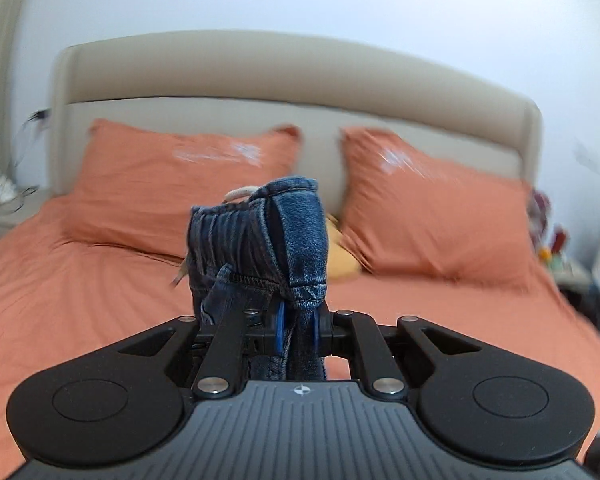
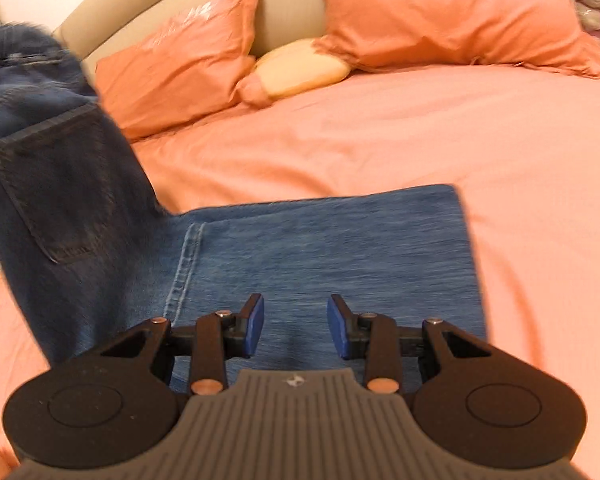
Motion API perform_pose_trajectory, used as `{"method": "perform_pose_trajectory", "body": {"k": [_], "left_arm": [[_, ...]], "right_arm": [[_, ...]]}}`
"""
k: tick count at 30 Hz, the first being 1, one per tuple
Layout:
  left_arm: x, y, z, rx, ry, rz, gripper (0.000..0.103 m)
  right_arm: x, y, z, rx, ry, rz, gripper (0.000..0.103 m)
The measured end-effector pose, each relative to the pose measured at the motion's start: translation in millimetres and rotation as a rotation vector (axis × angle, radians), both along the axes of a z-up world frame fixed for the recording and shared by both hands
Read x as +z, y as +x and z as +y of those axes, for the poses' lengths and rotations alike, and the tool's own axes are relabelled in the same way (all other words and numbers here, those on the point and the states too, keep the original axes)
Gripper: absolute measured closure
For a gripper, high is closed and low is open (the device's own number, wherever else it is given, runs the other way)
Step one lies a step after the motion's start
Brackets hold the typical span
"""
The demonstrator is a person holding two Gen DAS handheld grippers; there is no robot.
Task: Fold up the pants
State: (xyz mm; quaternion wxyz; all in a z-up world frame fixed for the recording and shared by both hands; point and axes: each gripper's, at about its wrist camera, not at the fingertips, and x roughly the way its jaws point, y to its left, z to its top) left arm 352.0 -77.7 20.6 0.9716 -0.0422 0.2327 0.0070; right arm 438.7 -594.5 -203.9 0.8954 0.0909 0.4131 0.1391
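My left gripper (image 1: 298, 330) is clenched on a bunched fold of blue denim pants (image 1: 268, 240). The cloth rises from between the blue fingers (image 1: 279, 330) and stands up in front of the camera, with the gathered elastic waistband and a pale drawstring at its top. The denim is lifted clear of the bed (image 1: 80, 288), which wears an orange sheet.

Behind the raised cloth, two orange pillows (image 1: 432, 208) lean on a beige padded headboard (image 1: 260, 76). A small yellow cushion (image 1: 342, 256) peeks out between them. The background is blurred.

My right gripper (image 2: 296, 328) is released. Its two blue fingers (image 2: 255, 326) stand well apart with nothing between them. It hovers over the other part of the pants (image 2: 320, 256), which lies flat on the orange bed (image 2: 420, 136) with a straight edge on the right side. A stitched seam runs down the cloth just left of the fingers. I cannot tell whether the fingers touch the fabric.

At the left of the right wrist view, darker denim with a back pocket (image 2: 60, 192) hangs up out of the flat part, rising toward the top left corner. The orange pillows (image 2: 440, 12) and the yellow cushion (image 2: 304, 68) lie beyond, against the headboard (image 2: 288, 16).
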Motion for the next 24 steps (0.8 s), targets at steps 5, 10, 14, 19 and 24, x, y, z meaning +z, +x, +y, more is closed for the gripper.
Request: {"method": "perform_pose_trajectory", "body": {"k": [5,10,14,19,24], "left_arm": [[-62,10,-91,-0.145,0.130,0.093,0.090],[-140,3,-157,-0.290,0.203,0.270,0.091],[-175,-17,-183,-0.386,0.271,0.372,0.089],[-184,-6,-168,-0.511,0.131,0.518,0.068],[-171,12,-131,-0.545,-0.150,0.610,0.052]], "right_arm": [[3,-17,-34,-0.086,-0.118,-0.003,0.061],[-13,-21,-81,-0.203,-0.079,0.053,0.062],[-16,-14,-107,-0.284,0.018,0.077,0.061],[-10,-17,-123,-0.314,0.141,0.056,0.060],[-8,-10,-123,-0.270,0.350,0.057,0.058]]}}
